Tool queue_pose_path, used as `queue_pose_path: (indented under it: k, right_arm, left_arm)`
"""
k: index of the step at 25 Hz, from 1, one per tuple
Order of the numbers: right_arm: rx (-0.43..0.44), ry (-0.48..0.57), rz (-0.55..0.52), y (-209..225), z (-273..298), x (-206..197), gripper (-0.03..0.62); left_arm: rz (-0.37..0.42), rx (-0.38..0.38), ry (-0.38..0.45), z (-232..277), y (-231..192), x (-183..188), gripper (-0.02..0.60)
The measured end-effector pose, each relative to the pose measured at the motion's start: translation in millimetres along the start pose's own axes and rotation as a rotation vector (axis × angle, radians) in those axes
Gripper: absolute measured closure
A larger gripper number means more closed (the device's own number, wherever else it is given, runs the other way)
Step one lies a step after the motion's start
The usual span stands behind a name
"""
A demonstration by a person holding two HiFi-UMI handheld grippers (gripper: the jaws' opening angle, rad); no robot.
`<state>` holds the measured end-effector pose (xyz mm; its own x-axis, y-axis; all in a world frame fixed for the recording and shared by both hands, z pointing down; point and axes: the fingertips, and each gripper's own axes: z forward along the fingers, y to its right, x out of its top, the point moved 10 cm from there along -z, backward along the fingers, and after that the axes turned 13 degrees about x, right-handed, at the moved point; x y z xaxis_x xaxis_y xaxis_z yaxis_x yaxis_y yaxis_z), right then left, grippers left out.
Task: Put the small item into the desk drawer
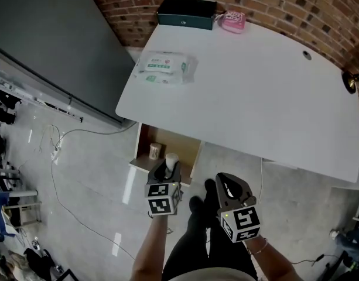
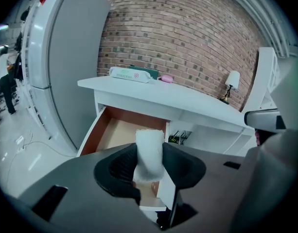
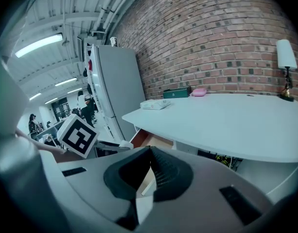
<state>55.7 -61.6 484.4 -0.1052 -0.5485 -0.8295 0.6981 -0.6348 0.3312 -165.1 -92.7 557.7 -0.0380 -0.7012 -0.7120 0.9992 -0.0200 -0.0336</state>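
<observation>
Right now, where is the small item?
The small item is left of centre in the head view, clamped between the jaws of the left gripper, by the open drawer.

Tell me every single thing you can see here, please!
desk: one, white, against the brick wall
drawer: one, brown inside, pulled open under the desk
pack of wipes: one, white and green, on the desk near its left end
box: one, dark green, at the back of the desk
pink thing: one, pink, right beside the box
lamp: one, white shade, at the desk's right end
small tan thing: one, inside the drawer, too small to name
cables: a few, white, on the floor
small roll: one, white, in the left gripper, over the drawer
left gripper: one, black jaws, shut on the small roll
right gripper: one, black jaws, shut, empty
</observation>
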Motion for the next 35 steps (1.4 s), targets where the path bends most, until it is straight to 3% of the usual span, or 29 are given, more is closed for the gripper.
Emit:
queue_pose_path:
  k: [10,18,24,35]
  right_arm:
    - [-0.064,0.024,0.067,11.6,12.6,-46.4,0.586]
    - [-0.095,0.012,0.102,21.6,15.0,-69.7,0.586]
    - [-0.121,0.018,0.124,27.9,15.8,-77.8,0.586]
    - [-0.131,0.012,0.175,32.8,25.8,-92.8,0.586]
  left_arm:
    - [0.08,-0.023,-0.101,69.0,10.9,-37.7,0.402]
    - [0.14,0.003,-0.15,120.7,9.4,-53.3,0.402]
    - [0.198,0.021,-0.236,154.3,13.6,-63.3,0.402]
    - [0.261,0.007,-0.261,204.0,25.3,-68.2,0.402]
